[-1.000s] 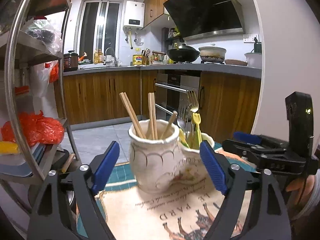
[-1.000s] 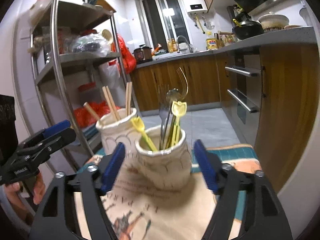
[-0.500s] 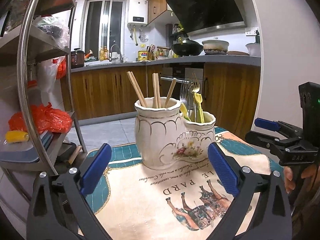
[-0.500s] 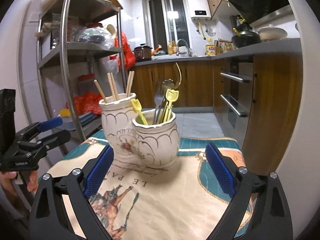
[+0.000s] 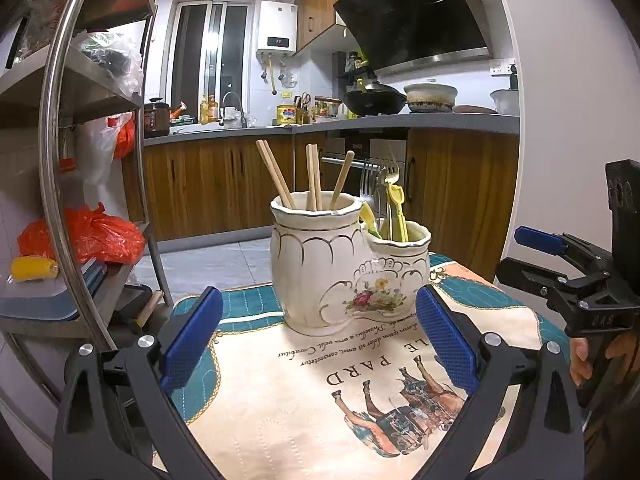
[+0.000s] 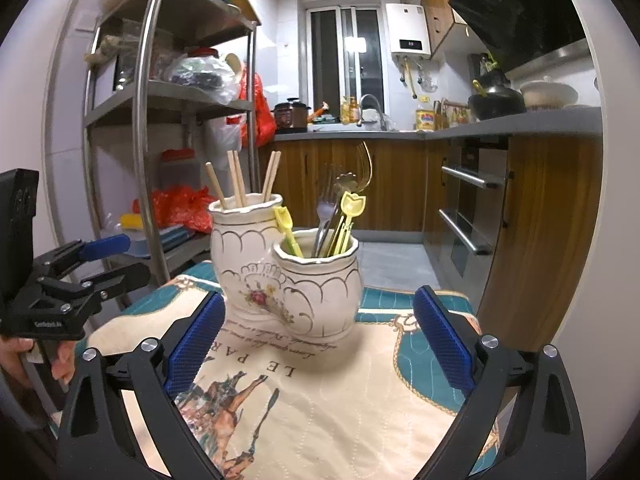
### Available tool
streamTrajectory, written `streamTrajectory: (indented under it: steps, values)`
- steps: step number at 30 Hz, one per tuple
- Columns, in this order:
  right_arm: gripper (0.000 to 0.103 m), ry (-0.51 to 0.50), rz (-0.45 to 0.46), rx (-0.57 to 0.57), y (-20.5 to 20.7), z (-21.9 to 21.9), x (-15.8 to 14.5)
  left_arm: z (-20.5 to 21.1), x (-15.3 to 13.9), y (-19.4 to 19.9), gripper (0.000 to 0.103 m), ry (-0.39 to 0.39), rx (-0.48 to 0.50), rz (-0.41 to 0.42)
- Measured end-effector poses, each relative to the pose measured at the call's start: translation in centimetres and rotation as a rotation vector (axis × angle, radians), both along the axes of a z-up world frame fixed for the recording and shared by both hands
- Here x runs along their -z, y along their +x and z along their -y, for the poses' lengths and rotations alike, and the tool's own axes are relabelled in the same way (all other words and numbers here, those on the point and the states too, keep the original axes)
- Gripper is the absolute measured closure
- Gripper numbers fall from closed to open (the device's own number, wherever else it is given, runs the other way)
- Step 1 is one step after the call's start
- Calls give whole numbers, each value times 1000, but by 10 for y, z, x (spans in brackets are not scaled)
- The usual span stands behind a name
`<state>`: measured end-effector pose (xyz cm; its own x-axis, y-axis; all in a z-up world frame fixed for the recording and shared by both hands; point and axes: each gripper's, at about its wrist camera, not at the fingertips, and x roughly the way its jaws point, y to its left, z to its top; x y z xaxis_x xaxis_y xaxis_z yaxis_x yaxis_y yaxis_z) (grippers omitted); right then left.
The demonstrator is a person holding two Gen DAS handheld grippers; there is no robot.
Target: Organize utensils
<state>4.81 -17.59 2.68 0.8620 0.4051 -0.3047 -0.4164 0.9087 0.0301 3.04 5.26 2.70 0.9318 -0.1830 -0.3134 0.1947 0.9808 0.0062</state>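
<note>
A white ceramic double holder [image 5: 316,264] [image 6: 324,288] stands on a printed placemat [image 5: 320,400] [image 6: 340,400]. Its taller pot holds wooden chopsticks [image 5: 312,180] [image 6: 236,184]. The shorter pot holds metal forks and yellow plastic utensils [image 5: 394,208] [image 6: 344,216]. My left gripper [image 5: 318,298] is open, a little short of the holder, with nothing between its blue pads. My right gripper [image 6: 320,298] faces the shorter pot from the other side, its jaws opening and empty. Each gripper also appears side-on in the other's view: the right gripper [image 5: 560,264], the left gripper [image 6: 80,268].
A steel shelf rack [image 5: 52,160] [image 6: 140,140] with bags and a red plastic bag [image 5: 92,236] stands to the left of the table. Wooden cabinets and a grey counter [image 5: 400,124] run along the back. An oven front [image 6: 468,216] is at the right.
Both grippers have drawn back from the holder and their jaws have spread wider. The holder stays put on the mat.
</note>
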Motion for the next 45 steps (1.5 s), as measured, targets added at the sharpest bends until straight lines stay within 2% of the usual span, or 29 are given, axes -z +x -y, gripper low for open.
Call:
streamTrajectory:
  steps: [45]
  values:
    - [7, -1, 5, 2, -1, 4, 0, 0, -2, -2, 6, 11, -23, 6]
